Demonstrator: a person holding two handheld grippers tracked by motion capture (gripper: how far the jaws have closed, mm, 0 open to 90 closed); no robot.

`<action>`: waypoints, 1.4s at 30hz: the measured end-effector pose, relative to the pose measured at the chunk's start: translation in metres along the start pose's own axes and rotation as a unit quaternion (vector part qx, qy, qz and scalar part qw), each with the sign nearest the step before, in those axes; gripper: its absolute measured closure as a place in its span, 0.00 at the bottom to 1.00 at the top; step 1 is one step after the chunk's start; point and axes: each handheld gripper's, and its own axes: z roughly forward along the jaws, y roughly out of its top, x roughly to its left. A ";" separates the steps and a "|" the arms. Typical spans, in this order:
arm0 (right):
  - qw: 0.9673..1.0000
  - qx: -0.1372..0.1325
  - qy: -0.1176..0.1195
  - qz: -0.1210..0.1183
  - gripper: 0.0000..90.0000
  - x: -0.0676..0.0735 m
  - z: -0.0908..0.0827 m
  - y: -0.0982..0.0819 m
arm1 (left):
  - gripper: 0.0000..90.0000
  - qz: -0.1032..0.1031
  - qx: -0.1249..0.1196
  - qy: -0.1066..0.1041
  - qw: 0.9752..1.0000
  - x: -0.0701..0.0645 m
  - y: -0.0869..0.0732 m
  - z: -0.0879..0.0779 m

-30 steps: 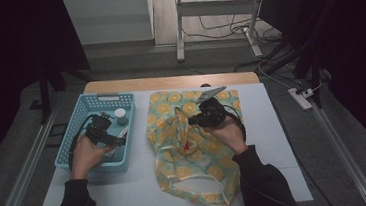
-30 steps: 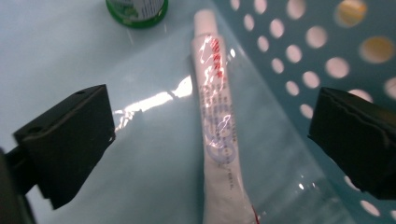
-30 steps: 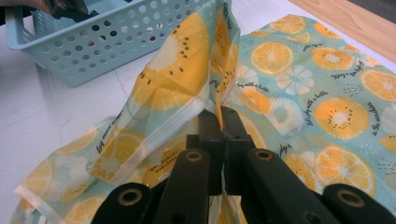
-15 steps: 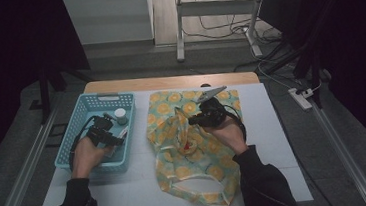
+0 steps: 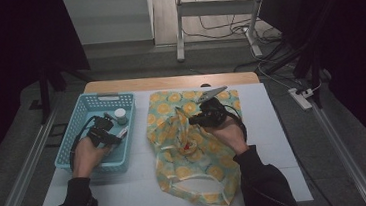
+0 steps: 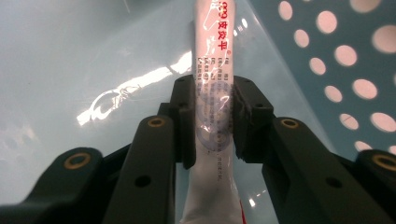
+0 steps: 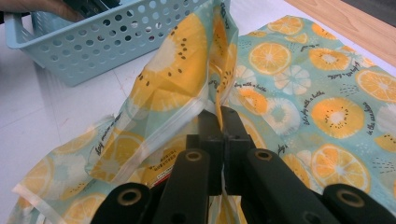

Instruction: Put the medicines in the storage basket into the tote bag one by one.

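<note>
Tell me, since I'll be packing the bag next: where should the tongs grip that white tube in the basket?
Grip the white tube across its flat mid-body, coming from above along its length: it lies flat on the basket floor, narrow enough for the left tongs to straddle.

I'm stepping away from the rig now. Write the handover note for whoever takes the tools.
Left tool: jaws have just been closing on a white plastic tube with red print, lying in the light blue perforated plastic basket.
Right tool: shut on the edge of the orange-slice-patterned fabric bag, holding its mouth up.
Done: tube gripped, bag held open.
Left: probably lift the tube into the bag; a small white-capped jar remains in the basket.
</note>
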 end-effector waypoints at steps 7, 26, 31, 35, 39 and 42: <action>1.000 -0.001 -0.001 0.001 1.00 0.000 0.000 0.000 | 0.81 0.003 -0.008 0.003 1.000 -0.001 0.000 -0.003; 1.000 -0.005 -0.002 0.004 1.00 -0.001 -0.002 -0.001 | 0.81 -0.014 -0.082 -0.009 0.996 0.002 -0.003 -0.025; 1.000 -0.006 -0.002 0.004 1.00 -0.001 -0.002 -0.001 | 0.81 -0.026 -0.098 -0.012 0.995 0.005 -0.006 -0.031; 1.000 -0.007 -0.003 0.004 1.00 -0.002 -0.002 -0.001 | 0.81 -0.020 -0.112 -0.010 0.993 0.004 -0.008 -0.037; 1.000 -0.007 -0.003 0.004 1.00 -0.001 -0.002 0.000 | 0.81 -0.013 -0.124 -0.016 0.992 0.002 -0.008 -0.044; 1.000 -0.008 -0.003 0.005 1.00 -0.001 -0.002 -0.001 | 0.81 -0.005 -0.131 -0.019 0.991 -0.001 -0.008 -0.048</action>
